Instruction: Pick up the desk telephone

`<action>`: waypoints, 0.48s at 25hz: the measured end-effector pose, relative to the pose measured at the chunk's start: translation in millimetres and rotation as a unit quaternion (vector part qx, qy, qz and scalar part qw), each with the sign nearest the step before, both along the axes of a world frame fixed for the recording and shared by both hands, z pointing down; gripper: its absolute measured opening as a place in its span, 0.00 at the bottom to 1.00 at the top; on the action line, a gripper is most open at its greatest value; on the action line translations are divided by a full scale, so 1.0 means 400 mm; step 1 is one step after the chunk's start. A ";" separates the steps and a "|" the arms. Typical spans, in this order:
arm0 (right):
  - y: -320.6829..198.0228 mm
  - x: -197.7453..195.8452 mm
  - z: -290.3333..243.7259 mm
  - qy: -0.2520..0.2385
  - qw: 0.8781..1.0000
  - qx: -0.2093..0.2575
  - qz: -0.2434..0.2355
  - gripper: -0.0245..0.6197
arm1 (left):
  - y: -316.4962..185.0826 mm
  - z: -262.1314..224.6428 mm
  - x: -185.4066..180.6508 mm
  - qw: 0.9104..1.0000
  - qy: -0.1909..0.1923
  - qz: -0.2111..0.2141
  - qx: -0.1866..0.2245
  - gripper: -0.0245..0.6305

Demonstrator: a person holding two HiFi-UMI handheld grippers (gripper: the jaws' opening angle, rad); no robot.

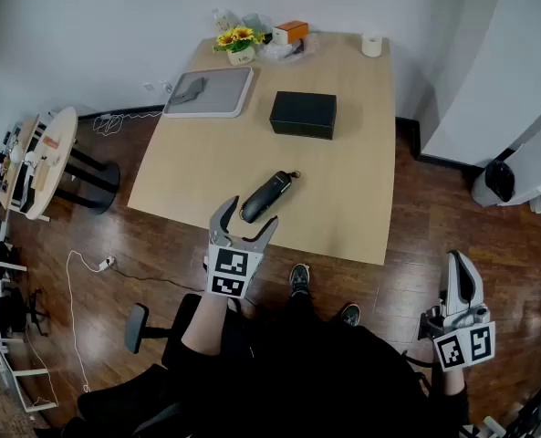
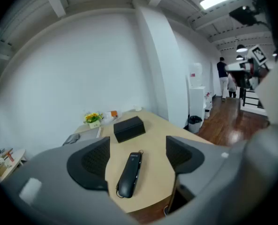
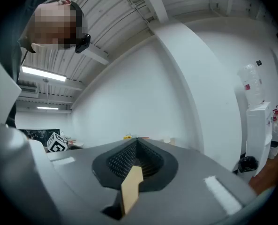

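Right gripper (image 1: 462,276) sits lower right in the head view, over the floor beside the table (image 1: 361,181), jaws pressed together on nothing. Left gripper (image 1: 245,219) is at lower centre by the table's near edge, jaws wide apart and gripping nothing. The black phone (image 1: 268,194) lies flat on the table just beyond its tips, framed between the jaws but untouched, with a black box (image 1: 303,114) further up the frame.

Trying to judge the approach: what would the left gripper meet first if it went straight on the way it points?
Probably the black telephone handset on the table, lined up between the left gripper's open jaws; nothing else shows in between.
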State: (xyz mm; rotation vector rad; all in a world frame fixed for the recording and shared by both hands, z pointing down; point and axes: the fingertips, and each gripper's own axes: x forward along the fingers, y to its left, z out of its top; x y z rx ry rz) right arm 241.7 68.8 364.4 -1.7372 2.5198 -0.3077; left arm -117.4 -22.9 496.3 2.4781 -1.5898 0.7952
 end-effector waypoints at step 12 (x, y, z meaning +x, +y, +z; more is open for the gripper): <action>-0.229 -0.341 -0.032 0.061 0.998 -0.016 0.004 0.04 | -0.193 0.533 -0.145 0.967 -0.076 0.108 -0.219 0.62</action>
